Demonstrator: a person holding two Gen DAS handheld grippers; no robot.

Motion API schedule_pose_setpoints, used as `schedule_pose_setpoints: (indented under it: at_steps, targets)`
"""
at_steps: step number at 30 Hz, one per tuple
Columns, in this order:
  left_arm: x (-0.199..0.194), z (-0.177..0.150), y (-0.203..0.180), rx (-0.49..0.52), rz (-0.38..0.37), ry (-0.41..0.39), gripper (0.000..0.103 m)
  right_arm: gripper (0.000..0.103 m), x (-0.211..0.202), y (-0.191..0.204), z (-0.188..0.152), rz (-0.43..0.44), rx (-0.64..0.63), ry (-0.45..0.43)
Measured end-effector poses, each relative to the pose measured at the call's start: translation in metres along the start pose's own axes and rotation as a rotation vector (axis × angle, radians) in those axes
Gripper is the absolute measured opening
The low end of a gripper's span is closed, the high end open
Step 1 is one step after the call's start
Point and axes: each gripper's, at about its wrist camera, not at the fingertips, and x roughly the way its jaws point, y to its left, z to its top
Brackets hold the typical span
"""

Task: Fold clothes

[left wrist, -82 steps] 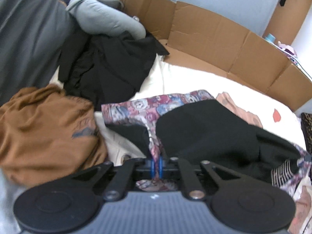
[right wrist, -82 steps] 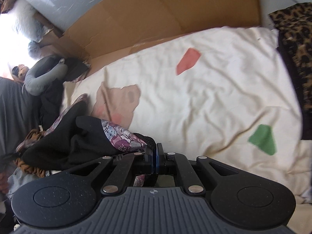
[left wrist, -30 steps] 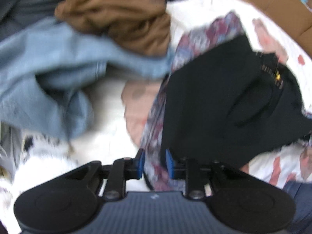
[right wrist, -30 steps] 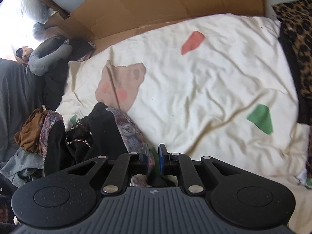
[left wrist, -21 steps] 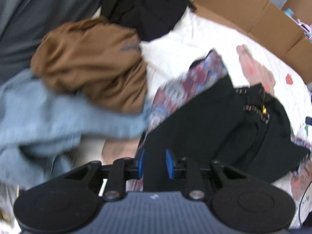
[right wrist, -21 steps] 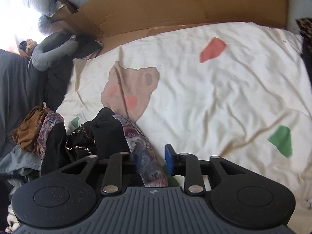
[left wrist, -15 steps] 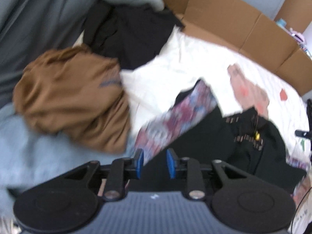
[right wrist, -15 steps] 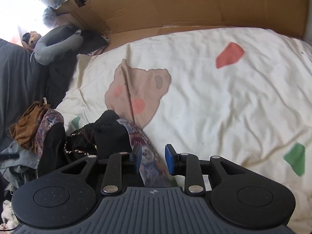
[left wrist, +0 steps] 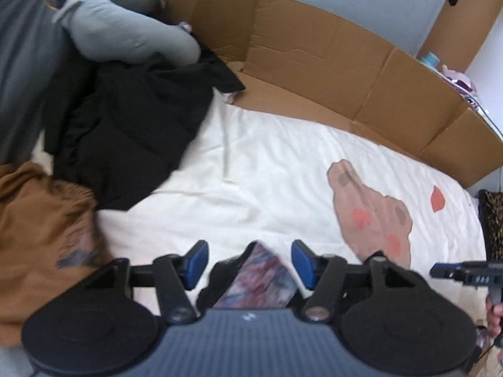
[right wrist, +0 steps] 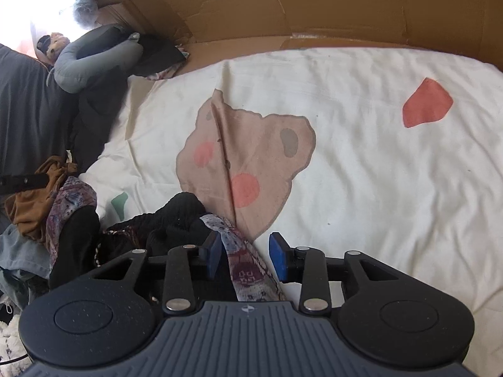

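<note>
A cream bedsheet printed with a pale brown bear face and small red and green patches covers the bed, soft and finely creased; flattened cardboard lines its far edge, stiff and buff-coloured, against a grey wall.

The garment I am folding, a black piece with a patterned maroon-and-grey lining, lies bunched directly under both my tools; in the right wrist view its patterned edge runs up between the jaws of my right gripper, close against the left-hand blue pad, while the black bulk heaps away to the left; so the cloth's long run goes from my right tool leftward toward my left one.

In the left wrist view a folded corner of the same lining pokes up between the jaws of my left gripper, with clear gaps either side; both sets of jaws are opening, and neither presses on the fabric.

I judge the garment set down and released; the next hold wants an edge, and my right tool sits nearer one.

The fabric looks thin and limp, likely to slump rather than keep a crease.

To my left lies the waiting heap: a rust-brown garment, matte and crumpled; a black jacket, smoother; a grey neck pillow behind; pale denim at the edge.
</note>
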Motion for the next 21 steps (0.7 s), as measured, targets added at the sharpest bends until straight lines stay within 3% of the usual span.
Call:
schedule_pose_setpoints:
  at_steps: [8,10,12,14,21]
  targets:
    - [0.038,-0.003,-0.012,0.028,0.009,0.077,0.061,0.040,0.015,0.003,0.006,-0.042,-0.029,-0.026]
    - [0.045,-0.009,-0.012,0.042,0.034,0.105,0.050,0.040,0.020,0.006,0.009,-0.053,-0.045,-0.027]
    - [0.047,-0.014,-0.008,0.031,0.040,0.122,0.028,0.040,0.025,0.010,0.012,-0.063,-0.069,-0.030]
    - [0.044,-0.018,-0.002,0.016,0.029,0.134,0.019,0.040,0.030,0.016,0.015,-0.068,-0.099,-0.029]
    - [0.013,-0.041,0.010,0.026,0.048,0.174,0.014,0.040,0.047,0.029,0.006,-0.111,-0.176,-0.003]
